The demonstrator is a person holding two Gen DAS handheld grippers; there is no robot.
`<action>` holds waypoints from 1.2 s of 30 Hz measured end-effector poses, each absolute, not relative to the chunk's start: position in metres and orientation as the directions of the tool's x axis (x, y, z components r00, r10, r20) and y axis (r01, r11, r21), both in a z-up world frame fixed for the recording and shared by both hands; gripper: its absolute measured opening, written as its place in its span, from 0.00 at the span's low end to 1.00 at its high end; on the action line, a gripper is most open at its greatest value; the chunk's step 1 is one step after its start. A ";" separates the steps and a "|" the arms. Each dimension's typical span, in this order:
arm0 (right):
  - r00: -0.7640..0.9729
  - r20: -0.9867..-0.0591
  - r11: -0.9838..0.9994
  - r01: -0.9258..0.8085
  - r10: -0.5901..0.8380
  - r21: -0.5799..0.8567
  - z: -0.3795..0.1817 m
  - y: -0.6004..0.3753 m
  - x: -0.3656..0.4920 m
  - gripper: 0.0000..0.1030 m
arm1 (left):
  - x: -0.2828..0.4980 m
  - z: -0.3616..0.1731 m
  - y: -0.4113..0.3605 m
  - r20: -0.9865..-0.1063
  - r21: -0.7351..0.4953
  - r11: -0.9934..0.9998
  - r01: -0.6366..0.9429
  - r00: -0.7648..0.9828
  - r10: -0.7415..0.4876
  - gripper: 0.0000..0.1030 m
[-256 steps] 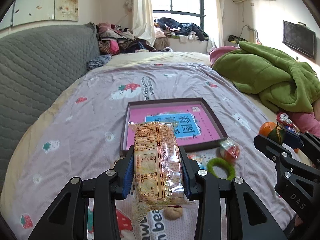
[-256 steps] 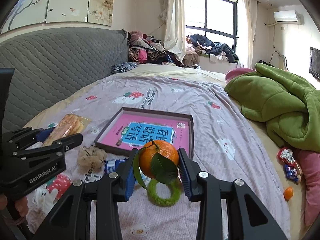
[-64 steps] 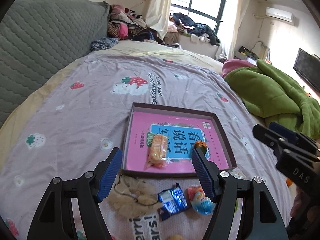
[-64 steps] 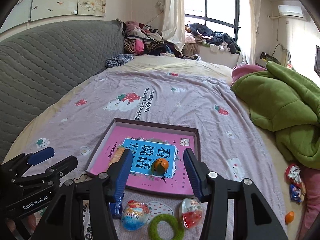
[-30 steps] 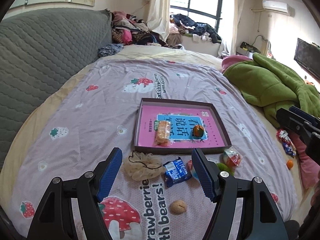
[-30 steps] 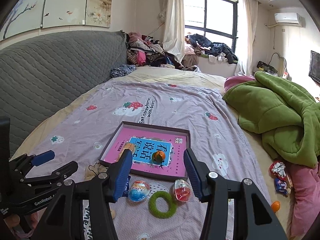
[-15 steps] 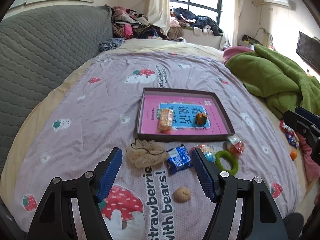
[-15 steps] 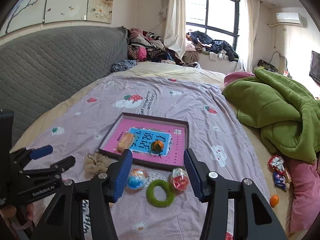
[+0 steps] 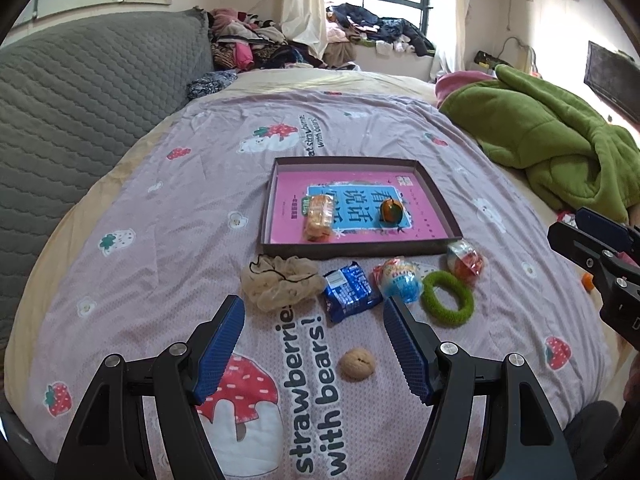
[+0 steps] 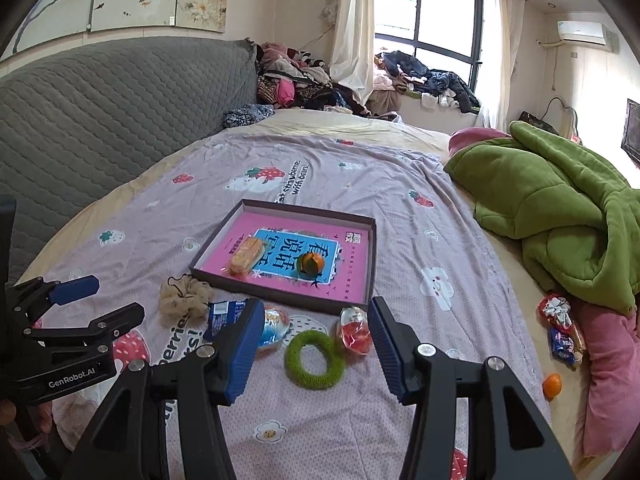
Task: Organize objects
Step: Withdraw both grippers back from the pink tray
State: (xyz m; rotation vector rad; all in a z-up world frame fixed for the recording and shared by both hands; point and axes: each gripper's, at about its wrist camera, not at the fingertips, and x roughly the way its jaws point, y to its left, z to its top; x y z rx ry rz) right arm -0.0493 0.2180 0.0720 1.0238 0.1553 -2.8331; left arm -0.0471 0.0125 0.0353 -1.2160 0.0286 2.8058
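A shallow dark tray (image 9: 436, 200) (image 10: 370, 264) with a pink book as its floor lies mid-bed and holds a cracker packet (image 9: 318, 216) (image 10: 246, 257) and a leafy tangerine (image 9: 391, 211) (image 10: 313, 263). Just in front of it lie a beige scrunchie (image 9: 280, 282) (image 10: 185, 295), a blue snack packet (image 9: 350, 291) (image 10: 221, 316), a blue toy egg (image 9: 398, 279) (image 10: 273, 326), a green hair ring (image 9: 448, 298) (image 10: 315, 354), a red toy egg (image 9: 464, 260) (image 10: 354, 330) and a walnut (image 9: 357, 363). My left gripper (image 9: 312, 322) hangs open and empty above the packet. My right gripper (image 10: 316, 330) is open and empty over the ring.
A green blanket (image 10: 560, 196) and pink pillow (image 10: 612, 364) crowd the bed's right side, with wrapped sweets (image 10: 560, 328) and a small orange (image 10: 552, 385) beside them. A grey quilted headboard (image 10: 100, 112) runs along the left. Clothes pile up by the window.
Both grippers have sunk a little toward the items in front of the tray, which now look larger. Both stay open and empty; nothing on the bed has moved.
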 end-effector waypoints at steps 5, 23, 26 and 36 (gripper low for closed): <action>-0.759 -0.645 -0.984 0.168 -0.088 -0.062 0.068 0.217 -0.047 0.52 | -0.044 0.031 0.012 -0.735 -0.006 -0.996 -0.088 -0.675 0.064 0.71; -0.722 -0.685 -0.971 0.221 -0.102 -0.087 0.028 0.211 -0.050 0.52 | -0.044 -0.009 0.016 -0.782 0.006 -0.993 -0.118 -0.620 0.069 0.71; -0.713 -0.694 -0.970 0.227 -0.103 -0.088 0.021 0.209 -0.051 0.52 | -0.044 -0.016 0.017 -0.791 0.004 -0.992 -0.125 -0.608 0.073 0.71; -0.687 -0.719 -0.968 0.233 -0.099 -0.089 0.000 0.207 -0.056 0.52 | -0.044 -0.036 0.024 -0.813 0.001 -0.989 -0.147 -0.575 0.085 0.71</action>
